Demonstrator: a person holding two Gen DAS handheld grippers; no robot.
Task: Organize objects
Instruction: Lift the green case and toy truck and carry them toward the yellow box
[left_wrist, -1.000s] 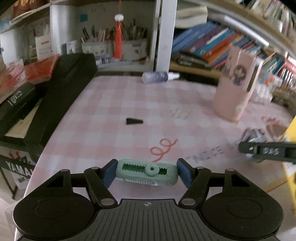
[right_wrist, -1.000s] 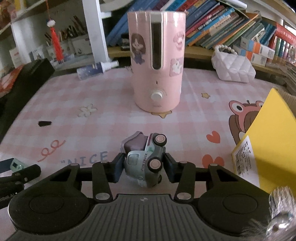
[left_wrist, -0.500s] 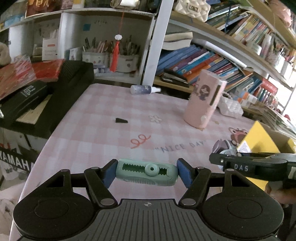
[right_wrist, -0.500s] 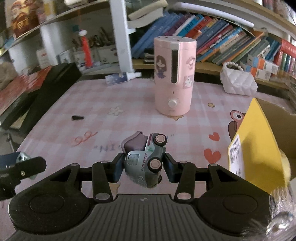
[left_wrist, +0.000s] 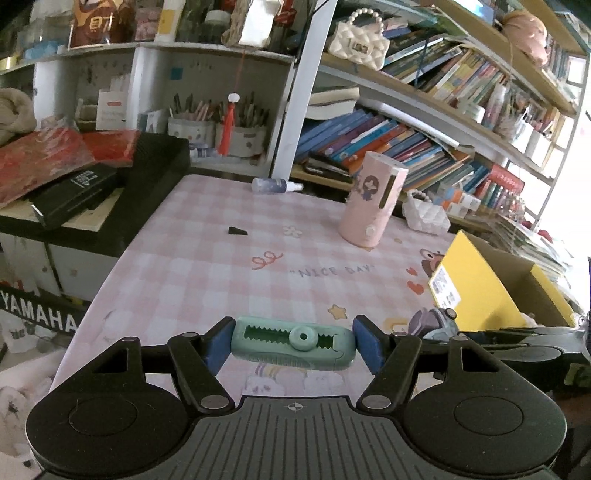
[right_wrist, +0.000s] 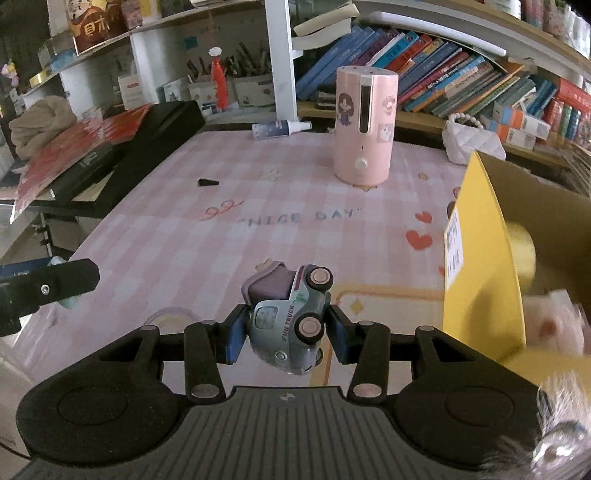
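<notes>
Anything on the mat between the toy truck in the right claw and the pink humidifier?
Nothing; between toy truck and pink humidifier there is only printed mat, per right wrist view.

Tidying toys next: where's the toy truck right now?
In the right wrist view, the toy truck sits clamped in the right gripper, above the table, just left of the yellow box.

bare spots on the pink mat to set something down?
Widest free patch: the checked pink mat between the small black wedge, the tall pink dispenser and the "NICE DAY" print. Crowded on the right, by the yellow cardboard box and the white quilted purse.
</notes>
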